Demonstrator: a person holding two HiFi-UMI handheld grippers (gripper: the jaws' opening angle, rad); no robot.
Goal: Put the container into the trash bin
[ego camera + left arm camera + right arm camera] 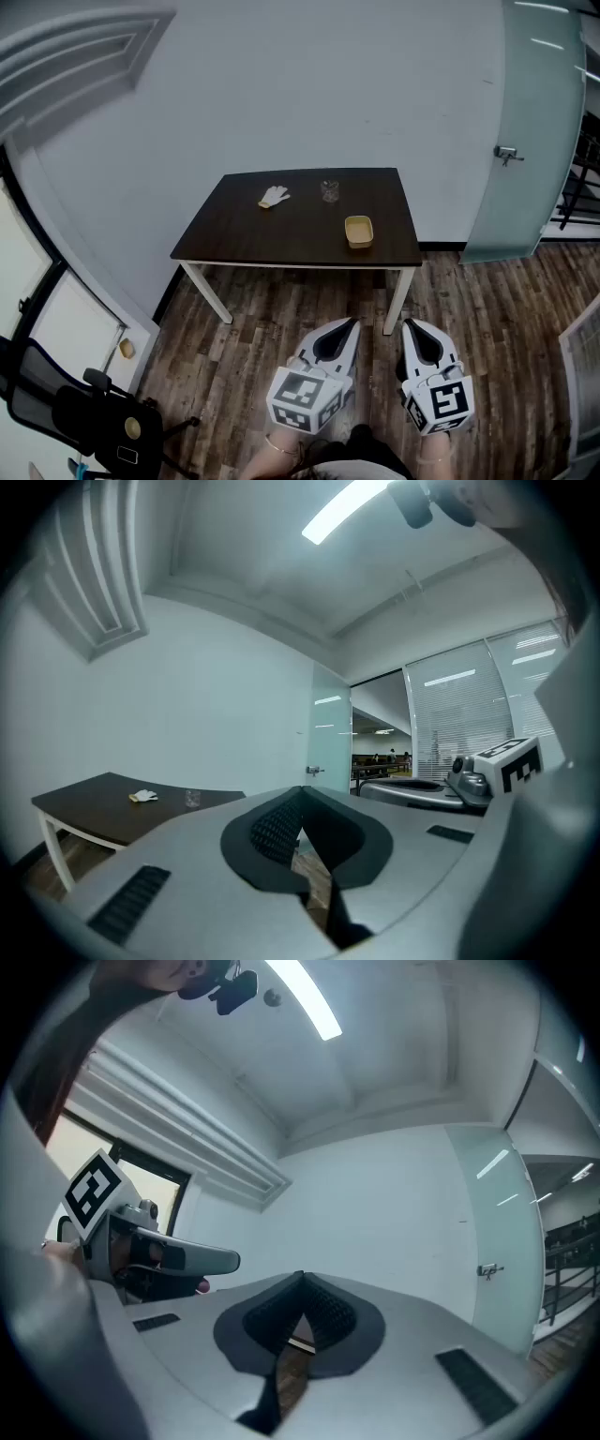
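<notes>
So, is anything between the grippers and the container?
Nothing visible. The container sits near the table's front edge, with only floor between it and the left gripper and right gripper. The glass and glove lie behind it.

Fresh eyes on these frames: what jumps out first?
A dark table against the wall, with a tan container near its front right, a white glove and a glass farther back. Nearer, the left tool and right tool sit side by side above the wood floor, both shut, empty.

Container (358,231) too small, contents unclear; chair (94,412) cut by btm-left edge.
</notes>
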